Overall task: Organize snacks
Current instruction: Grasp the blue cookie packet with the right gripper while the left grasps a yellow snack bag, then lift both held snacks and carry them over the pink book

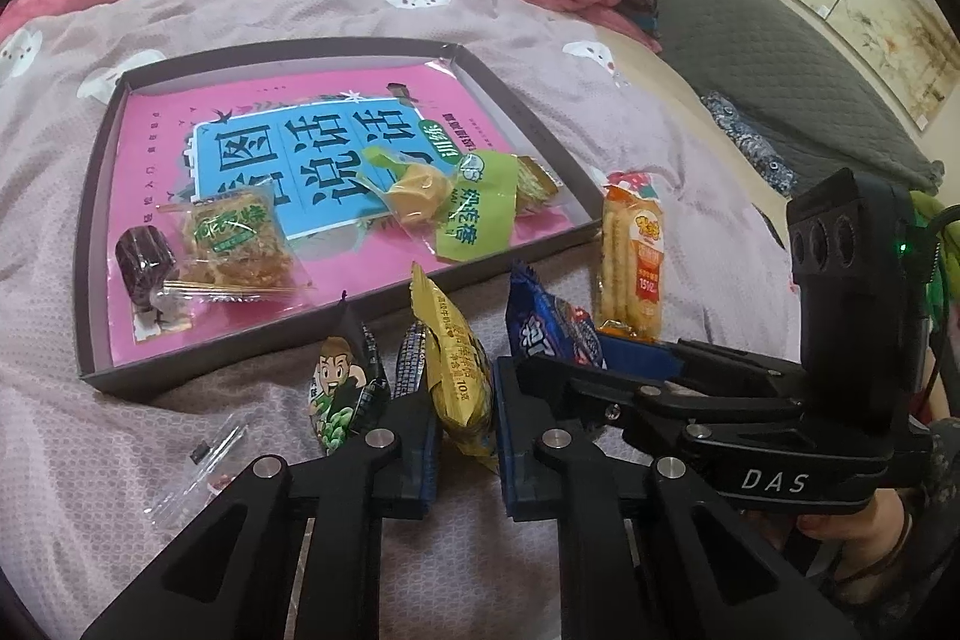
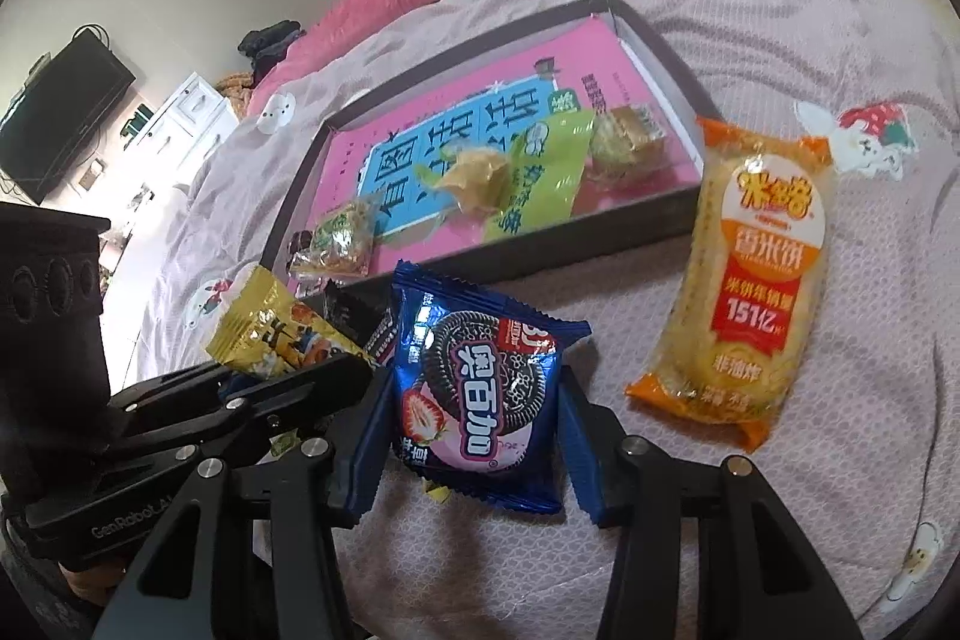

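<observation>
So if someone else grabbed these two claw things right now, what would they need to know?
Left gripper: shut on the yellow snack pack.
Right gripper: jaws around the blue cookie pack, pads at its sides.
Done: four snacks lie in the tray, on the pink book.
Left: both gripped packs, the green-black pack, the orange rice cracker pack and a small clear wrapper, all on the bedspread.

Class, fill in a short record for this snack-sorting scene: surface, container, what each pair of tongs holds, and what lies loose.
surface: bed sheet with cloud print
container: shallow tray holding a pink book and several wrapped snacks
left tongs: shut on yellow packet
right tongs: around blue cookie packet, pads at its sides
loose: orange rice-cracker pack beside the tray
</observation>
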`<act>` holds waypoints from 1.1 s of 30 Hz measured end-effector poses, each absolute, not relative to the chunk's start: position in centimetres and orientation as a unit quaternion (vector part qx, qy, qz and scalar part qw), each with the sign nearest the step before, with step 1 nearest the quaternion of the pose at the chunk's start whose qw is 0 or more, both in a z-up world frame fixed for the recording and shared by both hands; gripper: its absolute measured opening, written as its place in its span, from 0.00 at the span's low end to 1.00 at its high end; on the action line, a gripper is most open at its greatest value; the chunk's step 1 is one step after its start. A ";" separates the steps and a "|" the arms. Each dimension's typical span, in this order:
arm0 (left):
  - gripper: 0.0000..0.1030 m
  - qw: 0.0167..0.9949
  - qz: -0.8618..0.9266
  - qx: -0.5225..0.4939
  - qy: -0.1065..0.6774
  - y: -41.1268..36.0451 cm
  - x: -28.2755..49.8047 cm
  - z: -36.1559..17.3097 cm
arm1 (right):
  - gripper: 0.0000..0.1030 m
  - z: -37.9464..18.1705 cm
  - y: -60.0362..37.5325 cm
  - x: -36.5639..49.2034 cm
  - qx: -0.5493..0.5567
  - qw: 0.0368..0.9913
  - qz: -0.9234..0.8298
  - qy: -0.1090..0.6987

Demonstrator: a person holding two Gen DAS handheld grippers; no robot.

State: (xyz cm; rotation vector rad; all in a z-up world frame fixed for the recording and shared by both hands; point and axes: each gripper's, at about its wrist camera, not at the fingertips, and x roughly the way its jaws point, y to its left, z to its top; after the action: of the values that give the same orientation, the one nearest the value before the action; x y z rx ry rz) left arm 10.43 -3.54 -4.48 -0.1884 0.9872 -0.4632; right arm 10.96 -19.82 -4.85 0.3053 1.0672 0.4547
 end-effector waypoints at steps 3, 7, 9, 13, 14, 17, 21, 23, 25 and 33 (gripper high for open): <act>0.13 0.851 -0.223 -0.093 0.466 -3.5 10.4 -4.4 | 0.49 -4.5 -20.1 10.9 0.144 0.830 0.212 0.495; 0.13 0.854 -0.225 -0.097 0.458 -3.4 10.1 -3.9 | 0.49 -3.9 -20.4 10.9 0.147 0.837 0.212 0.482; 0.12 0.857 -0.225 -0.099 0.453 -3.3 10.0 -3.6 | 0.49 -3.6 -20.6 10.8 0.147 0.841 0.213 0.474; 0.12 0.863 -0.224 -0.106 0.441 -2.9 9.8 -2.8 | 0.49 -2.9 -20.7 10.7 0.144 0.850 0.214 0.459; 0.12 0.863 -0.224 -0.107 0.440 -2.8 9.8 -2.7 | 0.49 -2.7 -20.7 10.7 0.143 0.852 0.214 0.456; 0.12 0.866 -0.224 -0.110 0.433 -2.5 9.6 -2.0 | 0.49 -2.4 -20.7 10.6 0.141 0.857 0.216 0.447; 0.12 0.875 -0.222 -0.113 0.415 -2.1 9.3 -0.7 | 0.49 -1.9 -20.7 10.4 0.138 0.862 0.216 0.437; 0.12 0.879 -0.219 -0.117 0.408 -1.8 9.2 -0.1 | 0.49 -1.7 -20.8 10.4 0.138 0.864 0.216 0.435; 0.12 0.882 -0.216 -0.121 0.401 -1.6 9.2 0.3 | 0.49 -1.6 -20.8 10.4 0.137 0.865 0.216 0.433; 0.12 0.896 -0.194 -0.135 0.375 0.0 8.9 1.8 | 0.49 -0.8 -20.5 10.1 0.122 0.874 0.215 0.417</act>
State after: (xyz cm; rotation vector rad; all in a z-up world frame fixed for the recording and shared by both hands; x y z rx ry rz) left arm 8.94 0.02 1.77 -0.2789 0.7771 -0.4019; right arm 10.06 -20.54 -0.77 0.2554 0.8715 0.4499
